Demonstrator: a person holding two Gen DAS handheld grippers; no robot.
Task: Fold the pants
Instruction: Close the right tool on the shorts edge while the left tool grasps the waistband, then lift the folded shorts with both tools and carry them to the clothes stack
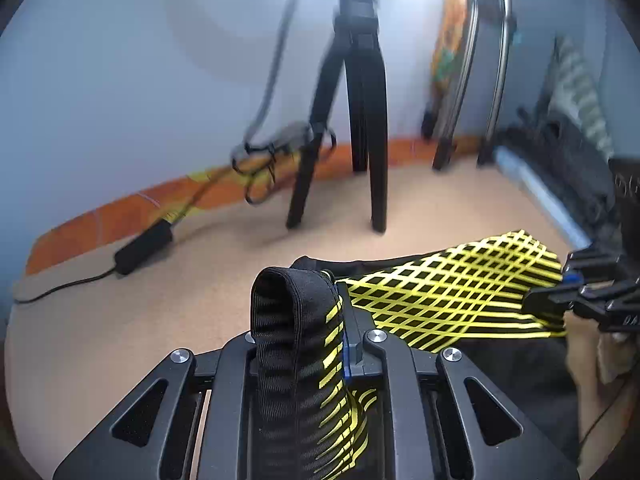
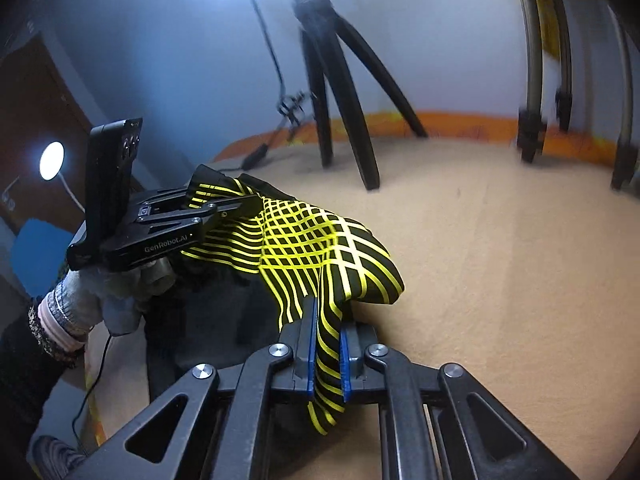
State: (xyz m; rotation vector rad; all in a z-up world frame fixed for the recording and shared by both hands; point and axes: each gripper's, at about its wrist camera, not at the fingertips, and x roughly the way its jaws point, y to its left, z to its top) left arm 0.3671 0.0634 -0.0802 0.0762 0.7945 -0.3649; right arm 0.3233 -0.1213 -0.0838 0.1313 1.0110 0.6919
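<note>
Both grippers clamp the pants (image 2: 320,248): left gripper (image 1: 304,344) on the waistband, right gripper (image 2: 326,356) on patterned cloth.

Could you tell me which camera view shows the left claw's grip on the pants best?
The right wrist view: it shows the whole left claw from the side, shut on the pants. The left wrist view shows only its own fingers up close, with the black waistband bunched between them.

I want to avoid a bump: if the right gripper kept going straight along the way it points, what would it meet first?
The right gripper, shut on the black-and-yellow pants, points down at the tan surface. Beyond the bunched cloth, that surface probably comes first; the black tripod stands farther back. Depth is uncertain.
</note>
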